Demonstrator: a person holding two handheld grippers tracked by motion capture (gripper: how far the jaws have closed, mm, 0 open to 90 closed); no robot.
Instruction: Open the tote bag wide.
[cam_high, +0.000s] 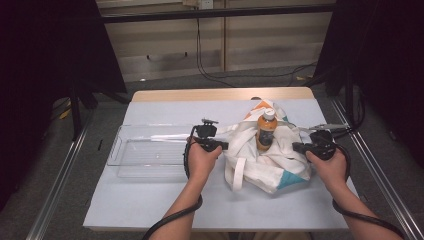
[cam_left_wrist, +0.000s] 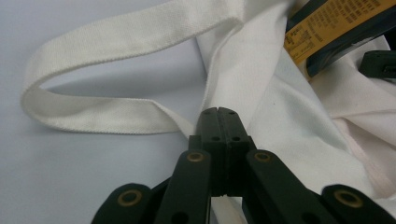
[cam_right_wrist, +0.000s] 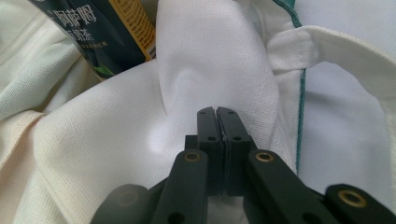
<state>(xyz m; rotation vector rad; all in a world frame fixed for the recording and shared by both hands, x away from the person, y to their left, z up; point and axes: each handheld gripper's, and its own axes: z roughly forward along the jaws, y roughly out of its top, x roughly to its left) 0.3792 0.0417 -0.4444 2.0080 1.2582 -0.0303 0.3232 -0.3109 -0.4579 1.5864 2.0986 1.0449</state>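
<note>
I count one white cloth tote bag with teal and orange patches (cam_high: 265, 160), one orange-capped bottle with a dark and yellow label (cam_high: 266, 131) standing upright in its mouth, one clear rectangular plastic tray (cam_high: 131, 165), and my two grippers. My left gripper (cam_high: 225, 145) sits at nine o'clock of the bag; in its own view the jaws are pressed together on the white fabric (cam_left_wrist: 261, 107) just where a looped strap (cam_left_wrist: 116, 70) joins the bag. My right gripper (cam_high: 296, 147) is at three o'clock of the bag, jaws likewise closed, pinching a raised fold of the cloth (cam_right_wrist: 205, 70), with the bottle's label (cam_right_wrist: 107, 32) at about eleven o'clock of the tips. The tray lies at nine o'clock of my left hand (cam_high: 201, 161), near it. The bag's straps spill toward six o'clock. The pale sheet over the table (cam_high: 150, 205) is bare at six o'clock, and its right edge runs close to my right hand (cam_high: 330, 167).
</note>
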